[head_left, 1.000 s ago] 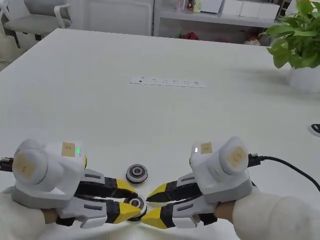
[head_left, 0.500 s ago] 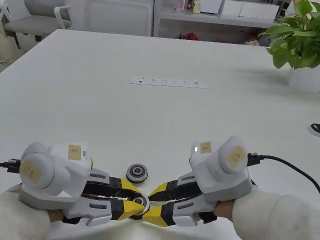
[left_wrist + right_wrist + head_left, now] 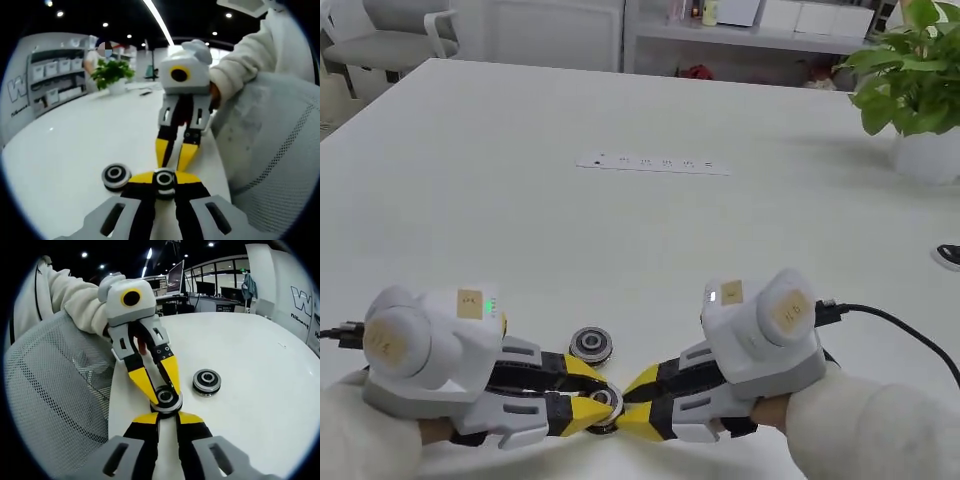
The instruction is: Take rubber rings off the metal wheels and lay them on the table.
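The step in hand, as I judge it, is freeing the first ring; the near wheel (image 3: 167, 397), a small round disc of silver metal with a black rubber ring around it, sits at the near edge of the broad white table (image 3: 520, 220), caught between the two tools, which meet nose to nose over it; the left gripper (image 3: 592, 398), white-bodied with black fingers and yellow tips, has its jaws drawn in on either side of the disc and grips it, as its own view shows with the wheel lodged between the yellow tips; the right gripper (image 3: 626, 400), of the same build, has its jaws narrow and their tips pressed to the wheel's rim, seemingly pinching it, though I cannot tell whether they bite the rubber or the metal; the second wheel (image 3: 591, 342), of the same black-rimmed kind, lies flat just beyond the pair, apart from both tools; both wheels appear to wear their rings, so the job looks barely begun; the next move probably calls for one tool to hold the metal firm while the other gets an edge under the rubber and peels it outward, then lays it on the bare tabletop; as for containers, a white pot (image 3: 928, 155) at the far right corner holds a leafy green plant (image 3: 910, 65), well apart from the work.
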### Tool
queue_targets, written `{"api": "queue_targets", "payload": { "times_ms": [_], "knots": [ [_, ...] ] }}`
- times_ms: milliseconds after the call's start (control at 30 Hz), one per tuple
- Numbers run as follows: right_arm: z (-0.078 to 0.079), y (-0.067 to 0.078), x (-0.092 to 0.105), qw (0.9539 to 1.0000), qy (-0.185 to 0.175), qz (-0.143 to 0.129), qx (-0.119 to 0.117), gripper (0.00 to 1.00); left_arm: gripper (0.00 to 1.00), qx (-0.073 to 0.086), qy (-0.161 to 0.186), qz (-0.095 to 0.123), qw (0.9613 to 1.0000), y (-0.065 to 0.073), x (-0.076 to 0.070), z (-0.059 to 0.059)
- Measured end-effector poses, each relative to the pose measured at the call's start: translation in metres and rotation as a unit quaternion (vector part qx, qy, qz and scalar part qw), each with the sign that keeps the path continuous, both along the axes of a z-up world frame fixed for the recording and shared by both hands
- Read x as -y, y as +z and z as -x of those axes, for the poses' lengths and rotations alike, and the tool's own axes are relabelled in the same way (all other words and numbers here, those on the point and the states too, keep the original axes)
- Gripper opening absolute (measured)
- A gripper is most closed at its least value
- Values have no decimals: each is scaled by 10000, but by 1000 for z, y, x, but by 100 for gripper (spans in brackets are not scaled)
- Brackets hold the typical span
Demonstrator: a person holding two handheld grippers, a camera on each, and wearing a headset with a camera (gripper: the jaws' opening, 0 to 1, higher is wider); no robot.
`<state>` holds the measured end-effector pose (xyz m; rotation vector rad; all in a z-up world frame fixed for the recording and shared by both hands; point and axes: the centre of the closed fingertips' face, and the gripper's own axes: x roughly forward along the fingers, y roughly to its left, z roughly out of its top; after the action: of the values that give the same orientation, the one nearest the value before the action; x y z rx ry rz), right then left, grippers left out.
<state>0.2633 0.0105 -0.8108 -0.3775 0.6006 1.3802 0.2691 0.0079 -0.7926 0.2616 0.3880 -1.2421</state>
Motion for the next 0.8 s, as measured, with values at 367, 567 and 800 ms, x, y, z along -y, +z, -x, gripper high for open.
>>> {"api": "queue_targets", "payload": {
  "times_ms": [367,567,800],
  "knots": [
    [-3,0,3,9999,-44,119,82,1,14,11,32,-2,10000,0,0,0],
    [-3,-1,7,9989,-309,159,-299,0,14,3,18,5,10000,-1,1,0],
    [-6,2,10,9968,-538,130,-580,0,14,14,-9,0,10000,0,2,2]
  ]
}}
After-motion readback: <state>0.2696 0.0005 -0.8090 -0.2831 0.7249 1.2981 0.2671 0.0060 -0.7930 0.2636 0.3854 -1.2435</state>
